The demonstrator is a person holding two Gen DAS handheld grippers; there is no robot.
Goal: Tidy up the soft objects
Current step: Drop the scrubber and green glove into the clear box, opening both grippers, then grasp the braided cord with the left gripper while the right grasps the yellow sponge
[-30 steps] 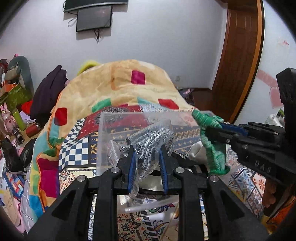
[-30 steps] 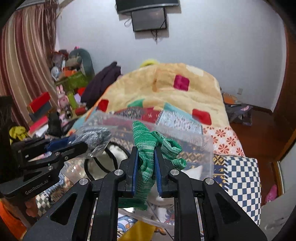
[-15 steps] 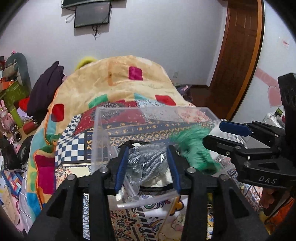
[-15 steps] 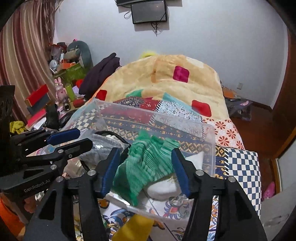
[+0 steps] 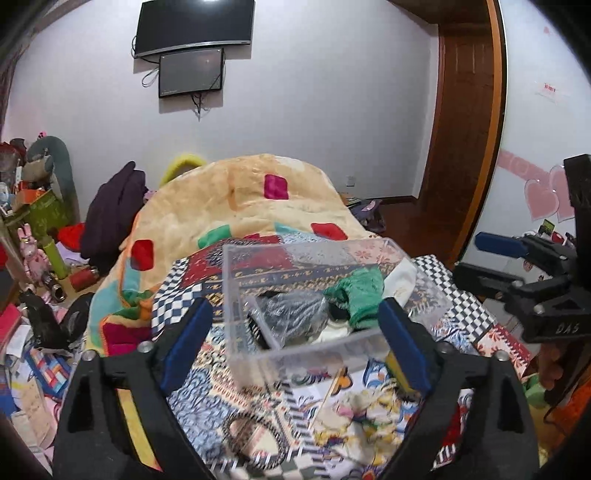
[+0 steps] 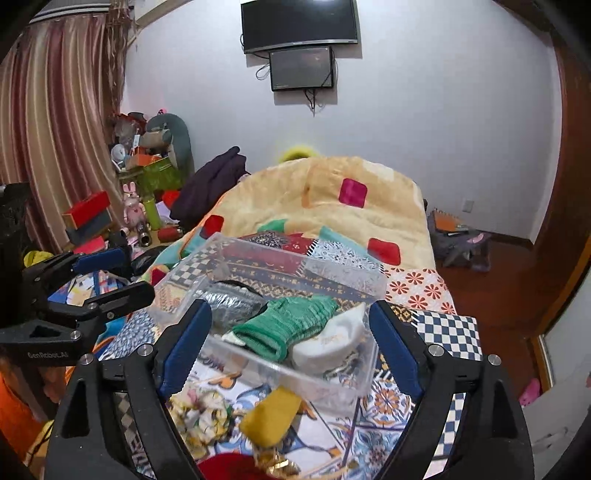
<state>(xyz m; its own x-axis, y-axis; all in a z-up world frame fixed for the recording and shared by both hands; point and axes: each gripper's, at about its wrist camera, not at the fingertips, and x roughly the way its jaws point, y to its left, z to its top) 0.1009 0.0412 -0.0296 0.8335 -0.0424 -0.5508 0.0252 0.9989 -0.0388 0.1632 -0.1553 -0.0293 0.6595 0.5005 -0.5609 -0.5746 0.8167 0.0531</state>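
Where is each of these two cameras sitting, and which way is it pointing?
Left wrist: rides the left gripper, looking along its open fingers at the clear plastic box on the bed; the right gripper shows at right.
Right wrist: rides the right gripper, facing the same box from its other side; the left gripper shows at left.
Shared: the box, green sock, patchwork blanket, wall TV.

You get even, fairly bright indoor light, no hard shadows. Glare sits on top of the wall TV [image 5: 194,26], w/ a ceiling source above it. Below the TV, the clear plastic box [image 5: 295,254] shows soft reflections. Heavy fisheye bending at edges, dark vignette in corners. Foreground bedding looks motion-blurred in left wrist view.
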